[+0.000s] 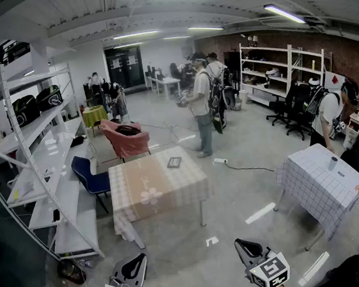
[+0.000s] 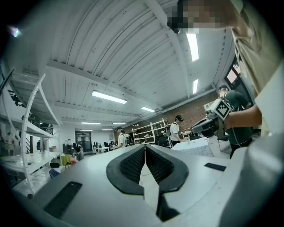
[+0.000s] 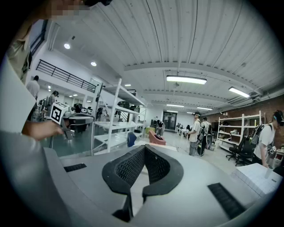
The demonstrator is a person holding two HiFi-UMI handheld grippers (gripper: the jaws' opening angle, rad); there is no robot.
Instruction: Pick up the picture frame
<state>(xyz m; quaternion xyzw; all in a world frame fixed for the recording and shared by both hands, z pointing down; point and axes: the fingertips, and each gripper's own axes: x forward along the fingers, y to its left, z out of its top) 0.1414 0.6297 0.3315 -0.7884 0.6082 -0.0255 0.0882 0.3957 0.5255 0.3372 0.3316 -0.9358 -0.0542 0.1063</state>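
Both claws closed and empty, held low, well short of the counter.
White shelving rack (image 1: 45, 155) runs along the left wall, with the checked-cloth counter (image 1: 139, 184) mid-floor beside it. Left claw (image 1: 134, 268) and right claw (image 1: 248, 249) sit at the bottom of the head view, pads meeting at the tips, nothing between. Picture frame (image 1: 174, 162) lies flat near the counter's far right corner, untouched.

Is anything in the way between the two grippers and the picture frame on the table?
Nothing visible does. Only bare floor separates the left gripper and the right gripper from the table, and the picture frame lies alone on it, toward the far right side.
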